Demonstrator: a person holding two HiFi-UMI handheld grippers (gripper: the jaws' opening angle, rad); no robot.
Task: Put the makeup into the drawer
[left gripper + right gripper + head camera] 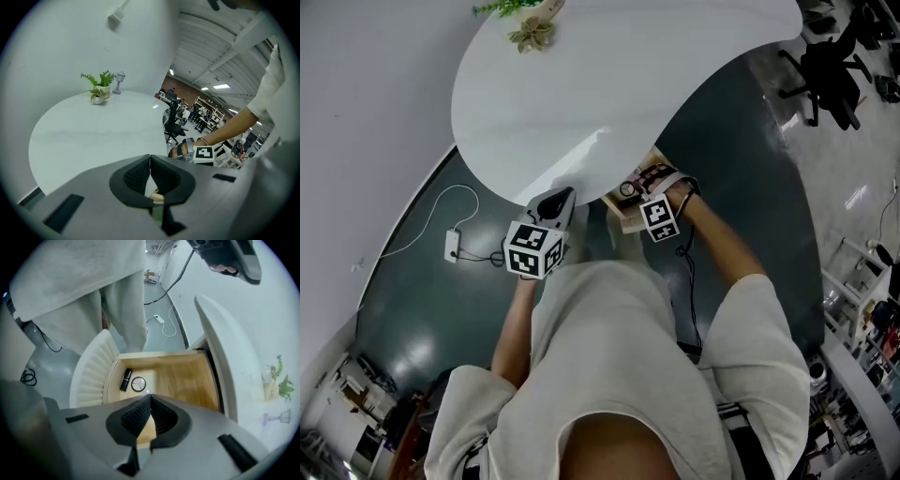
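Note:
The wooden drawer (187, 380) stands pulled out from under the round white table (609, 84). Two pieces of makeup lie on its floor: a black tube (126, 379) and a round compact (138, 384). In the right gripper view, my right gripper (150, 398) hangs above the drawer pointing steeply down, jaws shut with nothing between them. In the head view, the right gripper (656, 183) is over the drawer (623, 214) at the table's near edge. My left gripper (558, 197) sits to its left by the table rim. The left gripper (150, 158) is also shut and empty.
A small potted plant (99, 86) and a tiny lamp figure (120, 80) stand at the table's far side. A white power strip (452, 246) with its cable lies on the dark floor at the left. A black office chair (830, 70) stands at the far right.

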